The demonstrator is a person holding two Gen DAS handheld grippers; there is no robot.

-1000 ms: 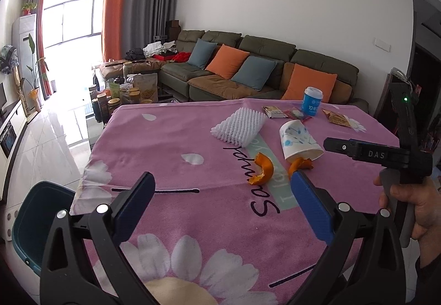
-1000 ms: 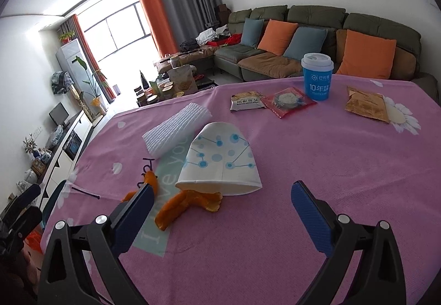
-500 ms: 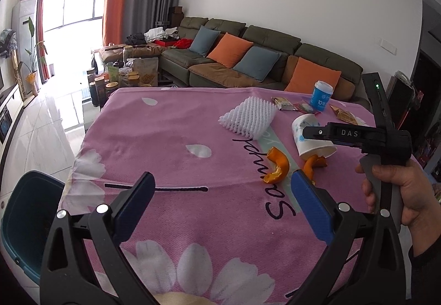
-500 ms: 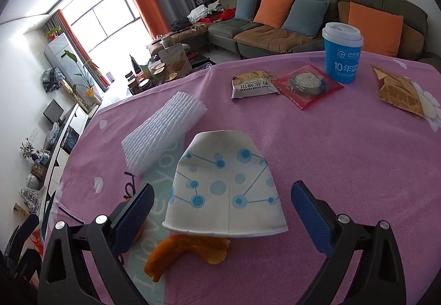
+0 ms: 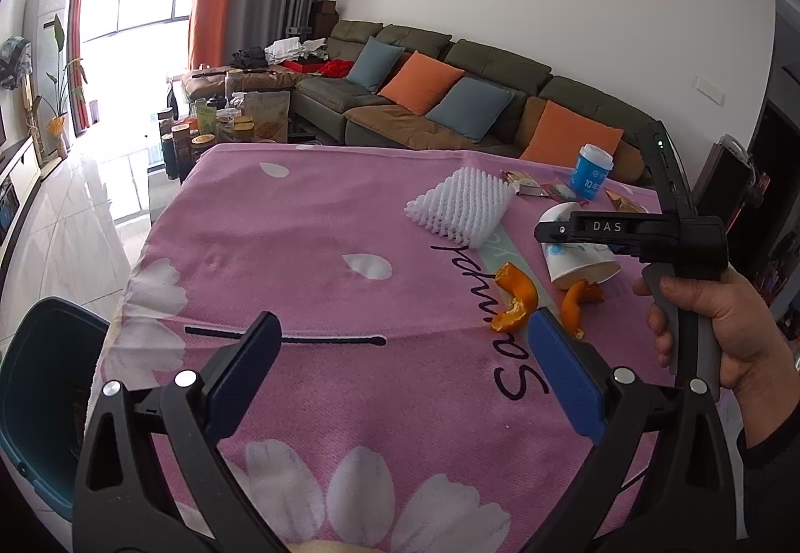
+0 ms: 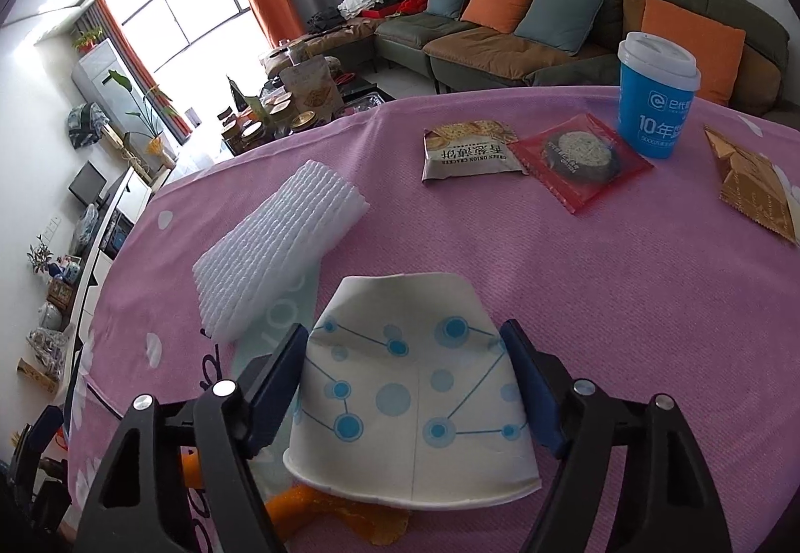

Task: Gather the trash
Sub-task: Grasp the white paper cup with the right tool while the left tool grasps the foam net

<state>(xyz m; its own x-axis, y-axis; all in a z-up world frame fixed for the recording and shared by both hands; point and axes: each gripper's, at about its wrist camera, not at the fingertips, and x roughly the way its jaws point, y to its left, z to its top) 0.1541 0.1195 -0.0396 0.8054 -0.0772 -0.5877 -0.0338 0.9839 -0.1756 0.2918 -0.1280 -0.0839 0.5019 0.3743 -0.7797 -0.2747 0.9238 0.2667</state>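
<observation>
Foam net (image 6: 280, 248) beside paper cup (image 6: 410, 398)

A pink woven tablecloth (image 6: 625, 293), matt and finely ribbed, printed with white daisies and black lettering; on it a crushed paper cup (image 6: 415, 398), matt white with blue dots and lines, its rim stained brownish; a white foam net sleeve (image 6: 275, 248), soft-looking and ridged; orange peel (image 5: 515, 298), dull and leathery; glossy foil snack wrappers (image 6: 470, 150), one red and see-through (image 6: 582, 160), one golden and crinkled (image 6: 755, 188); a blue paper cup (image 6: 655, 98) with a smooth white plastic lid; each gripper, right (image 6: 402, 383) and left (image 5: 400, 370), of matt black plastic with blue rubbery pads (image 6: 525, 388) and shiny metal rivets; a teal plastic bin (image 5: 40, 403), smooth with a slight sheen.
</observation>
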